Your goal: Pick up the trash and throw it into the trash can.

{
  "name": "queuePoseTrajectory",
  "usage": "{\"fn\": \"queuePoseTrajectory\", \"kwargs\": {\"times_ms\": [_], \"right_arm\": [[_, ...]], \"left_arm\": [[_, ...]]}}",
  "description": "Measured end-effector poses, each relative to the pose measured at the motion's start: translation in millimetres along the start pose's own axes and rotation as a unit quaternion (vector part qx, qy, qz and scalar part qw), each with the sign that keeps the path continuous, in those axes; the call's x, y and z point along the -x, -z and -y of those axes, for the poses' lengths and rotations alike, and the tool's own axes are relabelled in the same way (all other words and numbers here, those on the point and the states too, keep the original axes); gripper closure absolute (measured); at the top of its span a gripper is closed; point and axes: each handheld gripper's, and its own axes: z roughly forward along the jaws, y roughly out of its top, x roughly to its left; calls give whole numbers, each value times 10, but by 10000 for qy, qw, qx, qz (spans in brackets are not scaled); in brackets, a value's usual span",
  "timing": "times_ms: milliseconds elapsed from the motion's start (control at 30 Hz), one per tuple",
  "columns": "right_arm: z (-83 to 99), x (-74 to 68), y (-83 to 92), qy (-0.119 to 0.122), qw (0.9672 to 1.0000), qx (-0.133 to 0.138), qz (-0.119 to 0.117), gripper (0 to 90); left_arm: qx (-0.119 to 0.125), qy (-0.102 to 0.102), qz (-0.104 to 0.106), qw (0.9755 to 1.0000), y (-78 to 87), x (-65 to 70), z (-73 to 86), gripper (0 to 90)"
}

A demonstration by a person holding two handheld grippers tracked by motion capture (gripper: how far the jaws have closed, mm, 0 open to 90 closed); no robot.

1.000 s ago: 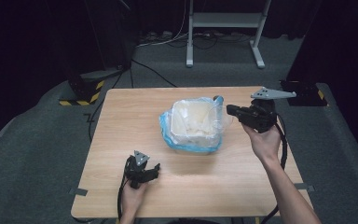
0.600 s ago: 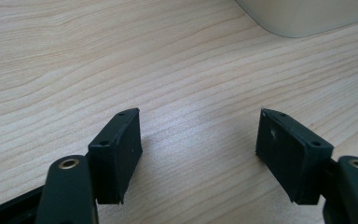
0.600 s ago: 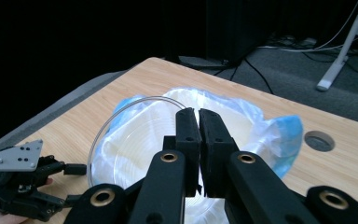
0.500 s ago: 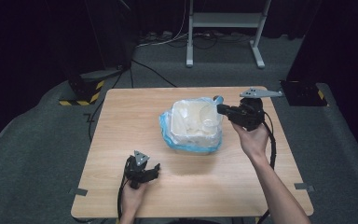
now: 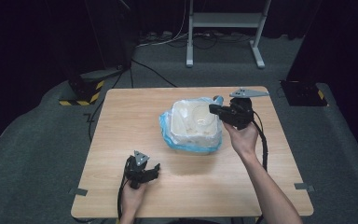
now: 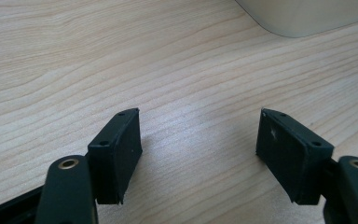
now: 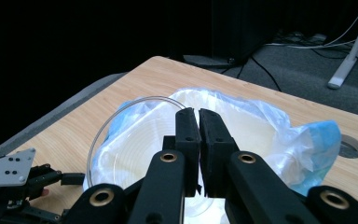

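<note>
- In the high view, a white tub [image 5: 193, 123] lined with a clear-and-blue plastic bag [image 5: 168, 133] sits a little right of the middle of the wooden table [image 5: 121, 116].
- The right gripper [image 5: 213, 110] hangs over the tub's right edge in that view, pointing toward the left of the frame, with its grey plate on top and the person's right hand [image 5: 243, 137] beneath it.
- In the right gripper view its two black jaws stand pressed together at the centre of the frame, and they pinch the thin rim of a clear round plastic dish [image 7: 121, 140] that curves away to the left over the bag-lined tub [image 7: 261, 126].
- The left gripper [image 5: 154, 169] rests low on the table in the lower middle of the high view, well apart from the tub, held by the left hand [image 5: 131, 196].
- In the left gripper view its jaws stand wide apart with bare wood [image 6: 191, 84] between them; a corner of the tub [image 6: 303, 16] shows at the upper right.
</note>
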Motion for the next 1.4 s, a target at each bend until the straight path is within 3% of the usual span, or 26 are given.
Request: {"fn": "queuePoseTrajectory", "kwargs": {"times_ms": [333, 667, 800, 933, 1100, 1400], "right_arm": [[99, 49, -191, -105, 9999, -68, 40, 863], [142, 57, -270, -88, 9999, -90, 84, 851], [164, 72, -297, -119, 9998, -120, 113, 650], [191, 82, -292, -107, 9997, -119, 196, 563], [210, 81, -244, -64, 9995, -67, 295, 524], [232, 72, -107, -27, 9996, 49, 260, 517]], "left_arm": [[11, 10, -4, 10000, -2, 1, 0, 304], [11, 11, -4, 10000, -2, 1, 0, 304], [9, 9, -5, 10000, -1, 1, 0, 304], [12, 10, -6, 10000, -2, 1, 1, 304], [11, 6, -6, 10000, -2, 1, 1, 304], [10, 5, -6, 10000, -2, 1, 1, 304]]}}
